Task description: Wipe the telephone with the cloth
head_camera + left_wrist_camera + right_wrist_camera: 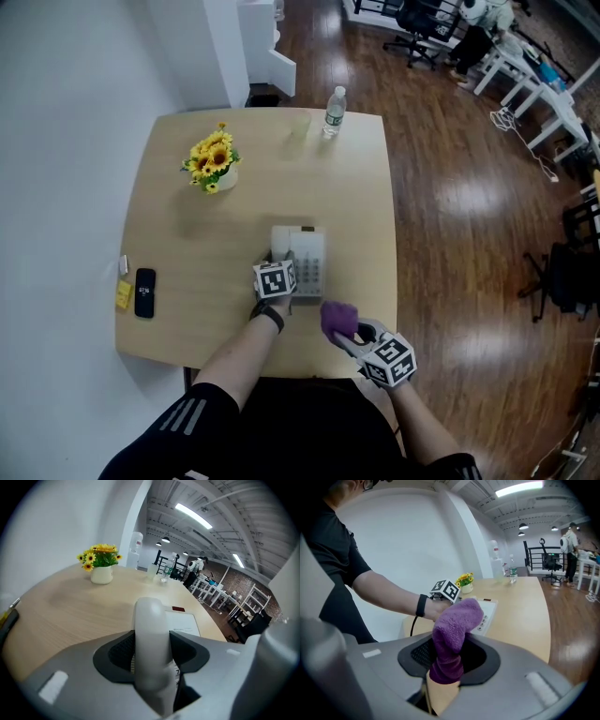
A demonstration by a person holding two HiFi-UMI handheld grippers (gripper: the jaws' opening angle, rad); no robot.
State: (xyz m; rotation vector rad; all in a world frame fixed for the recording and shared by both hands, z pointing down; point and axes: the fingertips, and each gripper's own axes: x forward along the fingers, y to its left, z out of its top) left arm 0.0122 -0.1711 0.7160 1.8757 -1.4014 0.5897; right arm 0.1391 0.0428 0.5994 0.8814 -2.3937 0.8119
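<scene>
A pale grey desk telephone (pixel 306 262) sits near the front of the wooden table (pixel 187 244). My left gripper (pixel 277 286) is shut on its handset (pixel 151 644), which lies between the dark pads (pixel 119 653) above the phone's base (pixel 183 623). Just right of the phone, my right gripper (pixel 354 337) is shut on a purple cloth (pixel 338 320), bunched and sticking up from the jaws (pixel 452 634). In the right gripper view the telephone (pixel 485 613) lies beyond the cloth, with the left hand and its marker cube behind it.
A white pot of yellow flowers (pixel 214 163) stands at the back left, a water bottle (pixel 334 112) and a clear cup (pixel 299 128) at the far edge. A black phone (pixel 144 292) and yellow note (pixel 124 294) lie at the left edge. Office desks and chairs (pixel 525 75) stand beyond.
</scene>
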